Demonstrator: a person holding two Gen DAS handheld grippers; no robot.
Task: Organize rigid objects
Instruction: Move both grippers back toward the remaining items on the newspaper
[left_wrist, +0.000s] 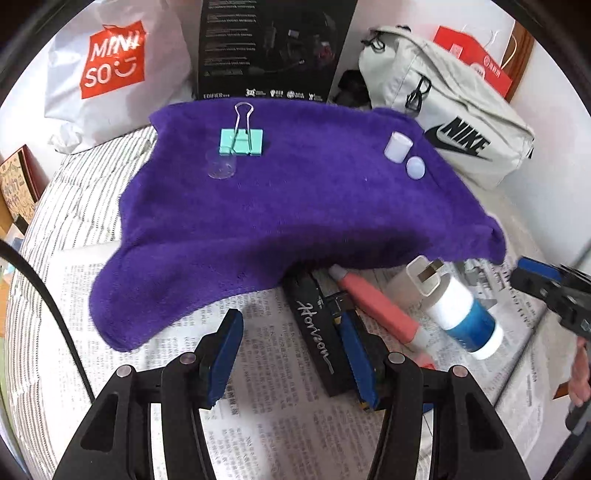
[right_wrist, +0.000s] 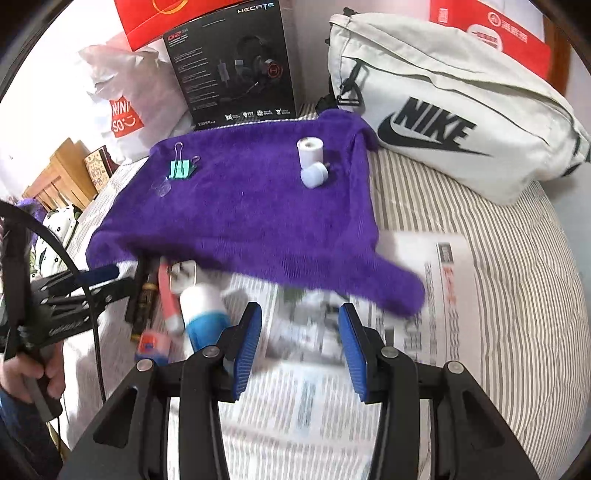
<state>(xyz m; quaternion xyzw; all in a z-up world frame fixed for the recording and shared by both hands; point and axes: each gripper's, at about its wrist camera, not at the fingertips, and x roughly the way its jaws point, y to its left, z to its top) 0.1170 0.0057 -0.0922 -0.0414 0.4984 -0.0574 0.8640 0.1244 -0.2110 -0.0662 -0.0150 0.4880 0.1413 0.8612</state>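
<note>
A purple towel (left_wrist: 280, 206) (right_wrist: 251, 218) lies on newspaper. On it sit a teal binder clip (left_wrist: 242, 140) (right_wrist: 181, 168), a clear small cup (left_wrist: 221, 166) (right_wrist: 162, 185), a white cylinder (left_wrist: 397, 146) (right_wrist: 310, 149) and a pale round cap (left_wrist: 415, 168) (right_wrist: 314, 175). In front of the towel lie a black Horizon box (left_wrist: 317, 332), a coral pen (left_wrist: 380, 310) (right_wrist: 168, 295), a white plug (left_wrist: 424, 277) (right_wrist: 183, 277) and a white-and-blue bottle (left_wrist: 465, 317) (right_wrist: 205, 314). My left gripper (left_wrist: 291, 362) is open and empty, its right finger beside the black box. My right gripper (right_wrist: 301, 350) is open and empty over the newspaper.
A Nike bag (left_wrist: 454, 122) (right_wrist: 454, 122), a black headset box (left_wrist: 273, 48) (right_wrist: 236, 62) and a Miniso bag (left_wrist: 114, 62) (right_wrist: 127, 118) stand behind the towel. A small orange-and-blue item (right_wrist: 153, 345) lies near the bottle. Striped bedding (right_wrist: 517, 295) lies to the right.
</note>
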